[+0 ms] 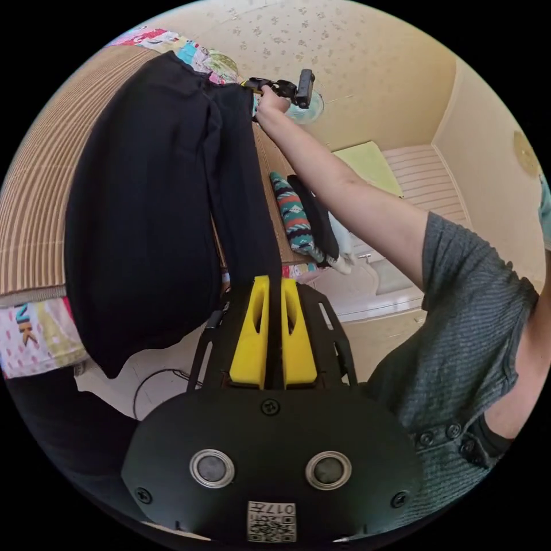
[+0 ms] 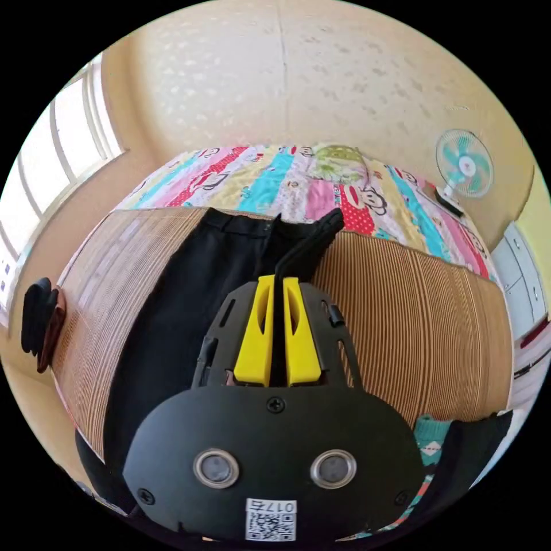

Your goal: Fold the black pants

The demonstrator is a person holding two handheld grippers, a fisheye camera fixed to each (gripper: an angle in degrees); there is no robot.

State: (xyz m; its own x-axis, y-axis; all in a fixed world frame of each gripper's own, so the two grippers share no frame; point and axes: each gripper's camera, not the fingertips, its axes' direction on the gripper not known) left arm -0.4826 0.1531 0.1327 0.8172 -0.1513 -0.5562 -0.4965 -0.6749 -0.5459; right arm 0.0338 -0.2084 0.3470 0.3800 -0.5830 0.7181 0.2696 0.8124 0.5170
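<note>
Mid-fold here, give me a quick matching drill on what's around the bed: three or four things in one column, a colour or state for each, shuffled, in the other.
Things:
1. black pants
2. woven mat
3. fan
4. left gripper

States:
a. striped brown, spread over the bed
b. shut on dark cloth
c. teal blades, standing beyond the patterned quilt
d. lying on the mat, an edge lifted

Pairs: 1-d, 2-a, 3-c, 4-b
</note>
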